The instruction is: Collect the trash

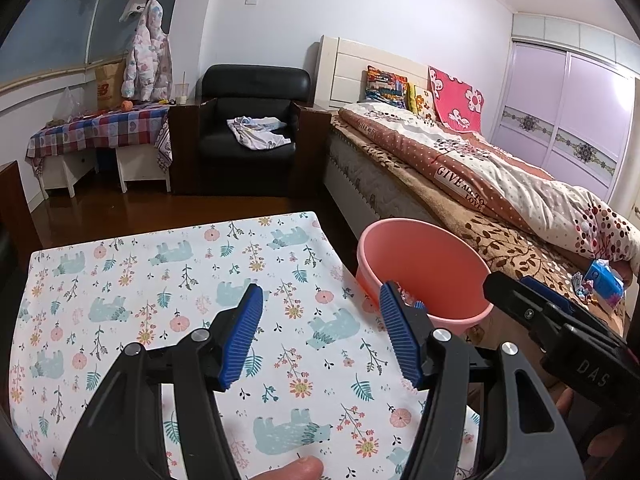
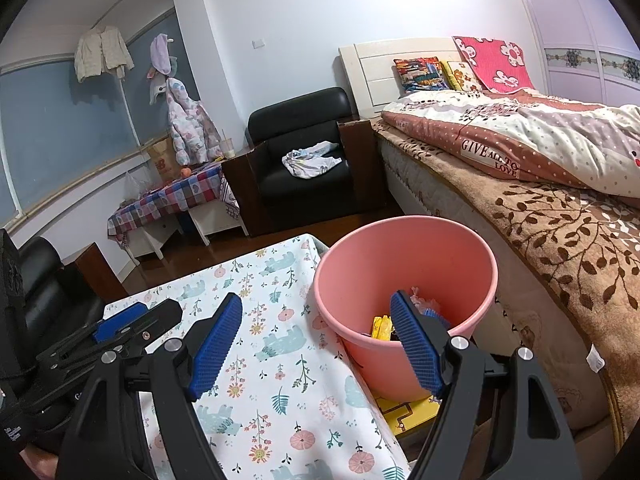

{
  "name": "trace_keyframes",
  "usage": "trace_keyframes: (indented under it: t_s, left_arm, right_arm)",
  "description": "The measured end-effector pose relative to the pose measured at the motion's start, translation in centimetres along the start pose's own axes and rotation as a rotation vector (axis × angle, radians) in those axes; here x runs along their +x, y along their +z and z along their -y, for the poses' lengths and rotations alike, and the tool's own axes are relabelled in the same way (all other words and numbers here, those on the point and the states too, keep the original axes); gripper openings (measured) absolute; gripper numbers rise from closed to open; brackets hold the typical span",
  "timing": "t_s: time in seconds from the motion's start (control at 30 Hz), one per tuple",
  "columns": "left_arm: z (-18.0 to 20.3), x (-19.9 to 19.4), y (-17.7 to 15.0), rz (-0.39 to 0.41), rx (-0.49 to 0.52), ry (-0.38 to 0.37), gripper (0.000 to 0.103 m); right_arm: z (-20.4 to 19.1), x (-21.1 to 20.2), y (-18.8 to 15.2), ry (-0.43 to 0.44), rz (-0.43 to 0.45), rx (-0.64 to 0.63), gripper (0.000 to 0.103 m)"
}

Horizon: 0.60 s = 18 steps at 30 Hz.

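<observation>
A pink bucket (image 1: 428,268) stands between the floral-cloth table (image 1: 160,280) and the bed; in the right wrist view it (image 2: 404,260) holds a yellow wrapper (image 2: 382,326) and crumpled clear plastic (image 2: 424,303). My left gripper (image 1: 320,308) is open and empty above the table. My right gripper (image 2: 316,316) is open and empty over the table's edge and the bucket's rim; it also shows in the left wrist view (image 1: 532,304). A blue packet and crumpled wrappers (image 1: 600,282) lie on the bed edge.
The bed (image 2: 560,208) with a brown leaf blanket runs along the right. A black armchair (image 1: 252,124) with a cloth on it stands at the back. A checked-cloth side table (image 1: 100,128) is at far left. A yellow box (image 2: 404,410) lies under the bucket.
</observation>
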<state>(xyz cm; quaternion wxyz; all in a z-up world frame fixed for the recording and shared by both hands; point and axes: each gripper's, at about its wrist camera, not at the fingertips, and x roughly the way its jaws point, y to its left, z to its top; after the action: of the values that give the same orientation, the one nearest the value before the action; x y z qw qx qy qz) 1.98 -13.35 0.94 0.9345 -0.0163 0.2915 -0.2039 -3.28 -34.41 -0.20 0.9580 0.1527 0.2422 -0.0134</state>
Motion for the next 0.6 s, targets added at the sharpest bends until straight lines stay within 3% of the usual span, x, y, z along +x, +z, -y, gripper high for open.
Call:
trace_keyframes:
  t_s: [0.6]
  left_arm:
    - [-0.46, 0.76, -0.55, -0.026, 0.001, 0.034, 0.056]
  right_arm:
    - [-0.09, 0.83, -0.46, -0.007, -0.026, -0.011, 0.075]
